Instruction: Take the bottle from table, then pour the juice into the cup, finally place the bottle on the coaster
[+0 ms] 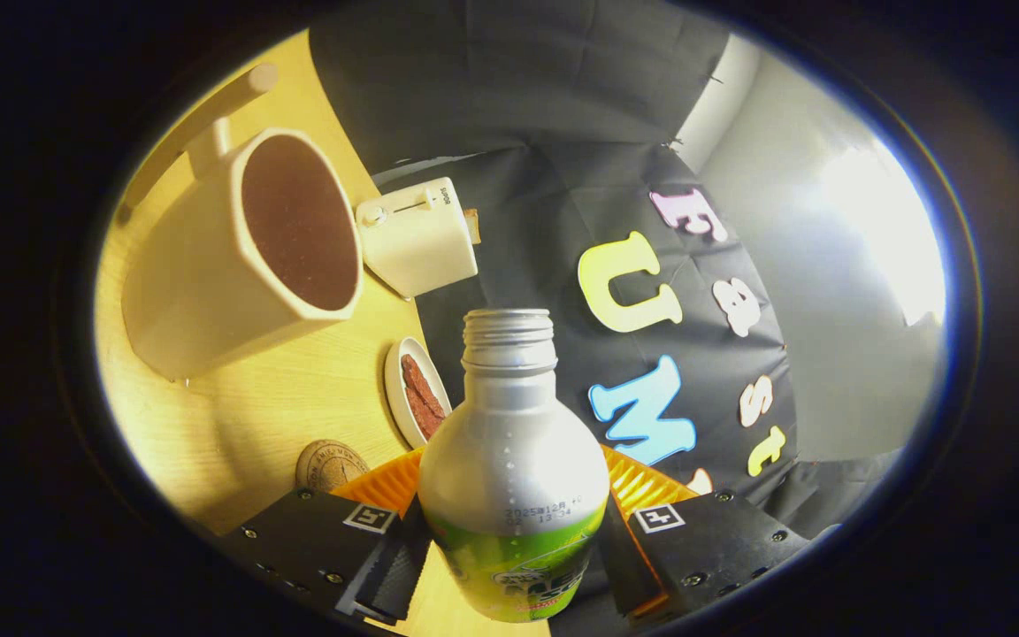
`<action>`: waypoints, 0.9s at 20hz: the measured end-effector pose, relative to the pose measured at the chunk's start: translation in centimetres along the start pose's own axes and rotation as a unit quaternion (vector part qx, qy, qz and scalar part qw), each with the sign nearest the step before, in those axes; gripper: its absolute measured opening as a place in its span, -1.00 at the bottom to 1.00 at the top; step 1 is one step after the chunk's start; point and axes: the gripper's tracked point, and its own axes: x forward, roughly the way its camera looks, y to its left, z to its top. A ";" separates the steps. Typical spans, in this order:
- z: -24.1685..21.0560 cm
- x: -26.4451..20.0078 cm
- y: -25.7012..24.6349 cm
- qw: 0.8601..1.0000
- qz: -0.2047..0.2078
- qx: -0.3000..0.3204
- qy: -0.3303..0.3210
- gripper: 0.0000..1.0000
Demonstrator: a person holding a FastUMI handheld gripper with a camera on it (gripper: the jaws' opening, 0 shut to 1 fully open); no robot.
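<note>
Gripper (514,531): fingers clamped on both sides of the uncapped bottle (512,460), held tilted. Left of it, on the table (279,398): coaster (330,464), plate (415,392). Farther left: cup (244,252), toaster (418,234).

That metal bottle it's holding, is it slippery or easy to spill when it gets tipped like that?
Probably somewhat slippery: the bottle has a smooth, shiny metal shoulder, though the gripper has its jaws pressed on the labelled lower body. Likely stiff, being metal. It could spill easily, since its threaded neck has no cap and it is tilted toward the cup.
</note>
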 end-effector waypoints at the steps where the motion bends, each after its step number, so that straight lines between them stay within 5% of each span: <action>1: 0.0 0.2 -0.1 1.000 -0.002 -0.005 -0.001 0.64; 18: 3.1 0.6 -0.9 0.989 0.000 -0.135 -0.061 0.64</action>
